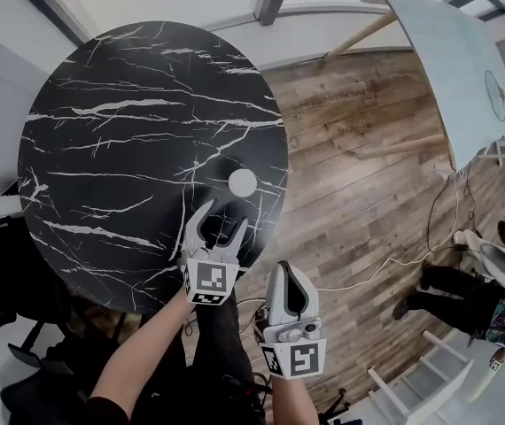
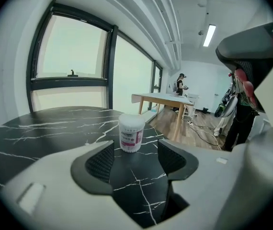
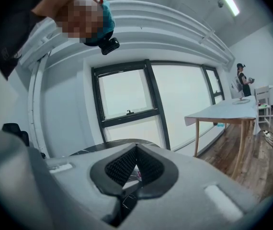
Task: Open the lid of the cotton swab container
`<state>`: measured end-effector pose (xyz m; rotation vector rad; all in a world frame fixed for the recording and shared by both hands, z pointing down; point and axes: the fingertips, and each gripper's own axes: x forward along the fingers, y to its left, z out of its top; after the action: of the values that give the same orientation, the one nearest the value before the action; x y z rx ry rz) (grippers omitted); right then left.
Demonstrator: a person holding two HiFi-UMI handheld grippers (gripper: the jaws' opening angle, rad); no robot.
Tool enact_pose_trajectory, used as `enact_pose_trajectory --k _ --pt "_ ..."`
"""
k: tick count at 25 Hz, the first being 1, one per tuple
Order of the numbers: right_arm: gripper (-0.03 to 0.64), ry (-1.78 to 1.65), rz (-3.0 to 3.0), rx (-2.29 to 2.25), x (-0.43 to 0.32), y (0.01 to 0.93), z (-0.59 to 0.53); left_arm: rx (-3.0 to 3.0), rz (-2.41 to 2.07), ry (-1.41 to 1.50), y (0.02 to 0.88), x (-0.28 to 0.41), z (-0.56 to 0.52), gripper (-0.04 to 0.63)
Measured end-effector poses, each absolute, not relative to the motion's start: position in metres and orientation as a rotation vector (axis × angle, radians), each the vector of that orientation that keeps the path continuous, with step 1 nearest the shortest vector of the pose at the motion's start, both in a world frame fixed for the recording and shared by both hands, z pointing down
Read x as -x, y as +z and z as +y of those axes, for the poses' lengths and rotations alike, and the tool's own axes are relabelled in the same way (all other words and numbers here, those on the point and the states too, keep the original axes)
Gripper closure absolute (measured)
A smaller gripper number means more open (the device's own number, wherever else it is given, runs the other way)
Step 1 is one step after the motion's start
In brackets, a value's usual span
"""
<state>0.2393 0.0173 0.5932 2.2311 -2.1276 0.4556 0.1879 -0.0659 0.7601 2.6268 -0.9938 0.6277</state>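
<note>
A small white cotton swab container [image 1: 242,182] with its white lid on stands upright near the right edge of the round black marble table [image 1: 102,149]. In the left gripper view the container [image 2: 131,132] shows a pink label and sits just beyond the jaws, apart from them. My left gripper [image 1: 221,217] is open over the table's near edge, short of the container, with nothing between its pads [image 2: 100,162]. My right gripper [image 1: 286,283] hangs off the table's near right side, above the floor, and its jaws [image 3: 135,166] meet at the tips, shut on nothing.
A long white table [image 1: 465,69] on wooden legs stands to the right over the wood floor. Cables [image 1: 430,228] trail across the floor, and a person [image 1: 465,299] stands at the right. Large windows [image 2: 74,56] lie behind the marble table.
</note>
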Motion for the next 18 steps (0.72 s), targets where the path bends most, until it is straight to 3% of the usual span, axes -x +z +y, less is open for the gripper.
enact_pose_trajectory --k 6,18 --pt "0.617 0.475 -2.139 -2.22 -0.242 0.599 0.019 -2.568 -0.988 0.684 0.779 -0.195 -0.076 0.265" --pt "0.617 0.499 -2.142 -2.204 -0.249 0.608 0.017 -2.555 -0.984 0.713 0.788 -0.215 -0.094 0.262"
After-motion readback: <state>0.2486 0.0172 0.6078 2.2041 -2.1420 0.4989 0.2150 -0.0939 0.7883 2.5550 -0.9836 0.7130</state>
